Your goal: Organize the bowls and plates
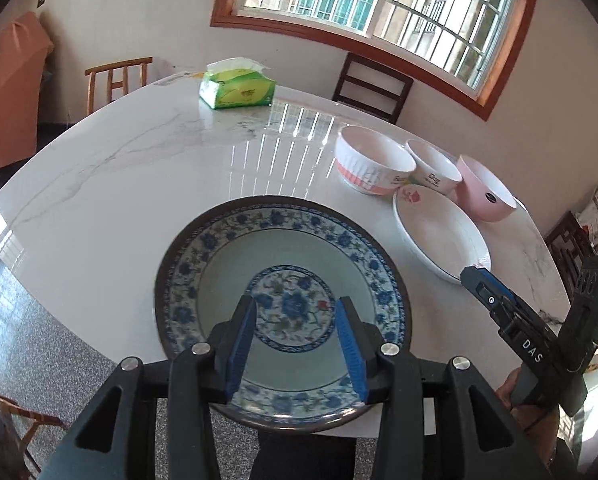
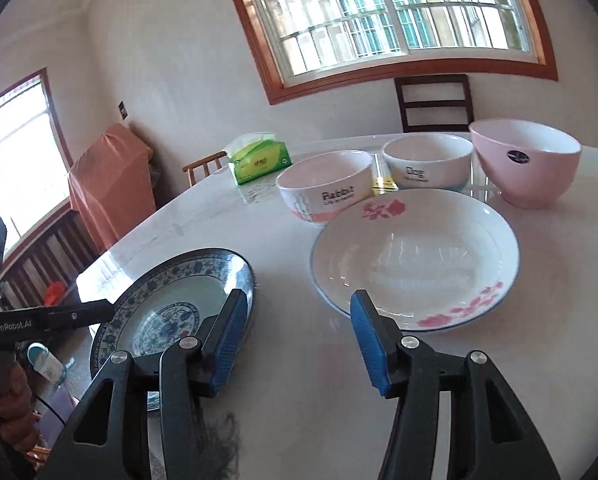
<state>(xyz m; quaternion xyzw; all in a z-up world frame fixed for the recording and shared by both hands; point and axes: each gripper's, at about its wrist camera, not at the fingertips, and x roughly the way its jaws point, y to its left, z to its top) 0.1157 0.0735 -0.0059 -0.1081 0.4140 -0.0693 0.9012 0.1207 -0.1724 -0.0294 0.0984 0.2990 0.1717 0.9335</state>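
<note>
Left wrist view: the left gripper [image 1: 295, 344] is hanging over the round blue-and-white floral ceramic plate [image 1: 283, 312], jaws standing partly apart w/ nothing pressed between the blue pads. That plate is sitting at the near edge of the white marble table [image 1: 139, 184], its near rim looking to be poking slightly past the edge. Likely heavy, stiff, glazed so slippery, and breakable; best hold is probably the rim, pads above and below, at the overhanging near side. The right gripper [image 1: 475, 276] is showing at right, near the white shallow plate w/ pink flowers [image 1: 439, 232]. Open tabletop is lying to the left and beyond, up to the green tissue pack [image 1: 237, 88].

Right wrist view: the right gripper [image 2: 295, 344] is pointing across bare table, jaws partly apart and empty. The blue-and-white plate [image 2: 171, 292] is lying at its left, the pink-flower plate [image 2: 415, 256] ahead-right, the 2 apart. Behind it are standing 3 bowls: the white ribbed bowl marked Rabbit [image 2: 323, 188], the small white bowl [image 2: 427, 164], and the pink bowl [image 2: 525, 160], close together, so room there is tight. All look hard, brittle, smooth. Clear room is lying between the 2 plates.
</note>
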